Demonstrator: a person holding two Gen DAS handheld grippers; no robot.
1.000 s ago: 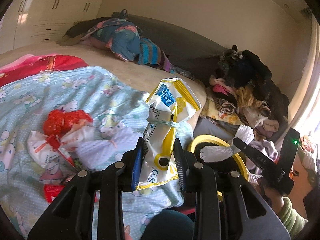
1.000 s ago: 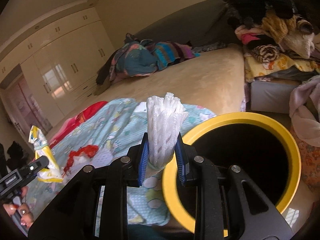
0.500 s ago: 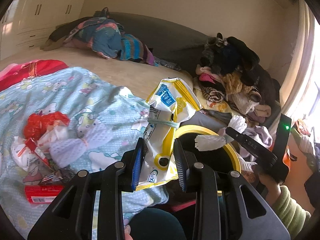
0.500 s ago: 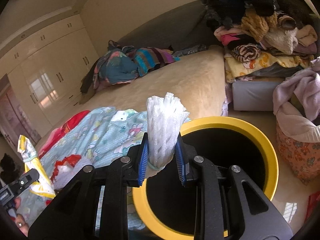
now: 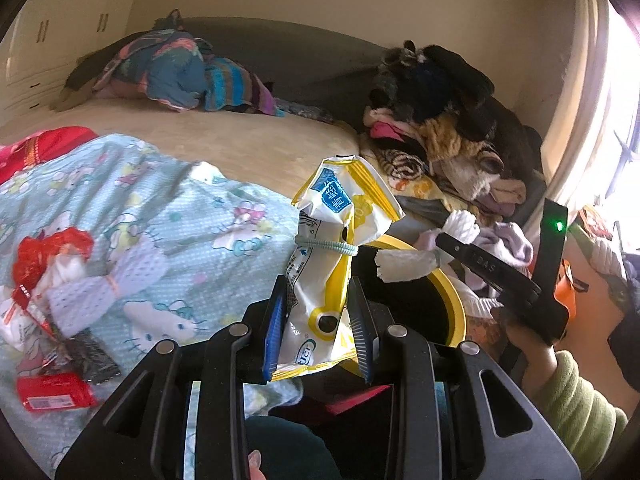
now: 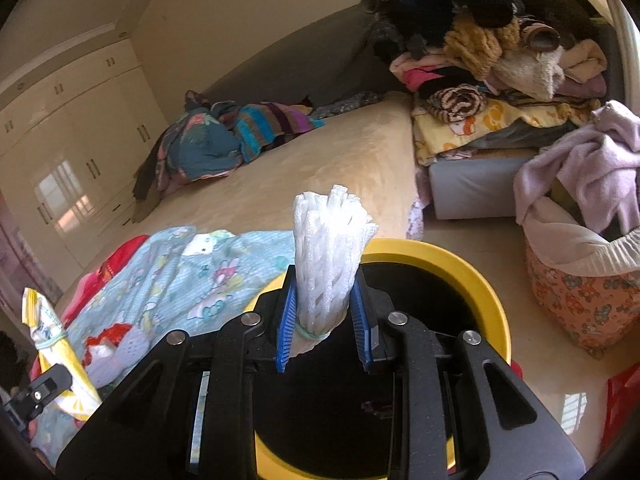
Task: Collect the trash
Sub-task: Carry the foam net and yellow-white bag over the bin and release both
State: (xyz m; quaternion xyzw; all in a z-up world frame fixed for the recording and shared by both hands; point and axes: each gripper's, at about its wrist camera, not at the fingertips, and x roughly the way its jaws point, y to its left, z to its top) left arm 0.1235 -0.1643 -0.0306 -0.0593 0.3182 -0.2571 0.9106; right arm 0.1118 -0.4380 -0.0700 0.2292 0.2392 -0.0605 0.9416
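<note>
My left gripper (image 5: 318,320) is shut on a yellow and white snack bag (image 5: 332,264) tied with a band, held at the near left rim of the yellow bin (image 5: 450,296). My right gripper (image 6: 325,322) holds a white foam net (image 6: 330,248) over the black opening of the yellow bin (image 6: 472,276); its jaws stand slightly wider than before around the net. The right gripper with the net shows in the left wrist view (image 5: 404,266). The left gripper with the snack bag shows at the lower left of the right wrist view (image 6: 52,356).
More trash lies on the blue cartoon blanket (image 5: 168,208): a red plastic bag (image 5: 48,246), a white mesh net (image 5: 92,286), a red packet (image 5: 54,390). Clothes pile (image 5: 444,120) behind the bin. A laundry basket (image 6: 580,280) stands right of the bin.
Both grippers moved right toward the bin. The right gripper now sits over the bin's opening and its jaws have parted a little around the foam net.
</note>
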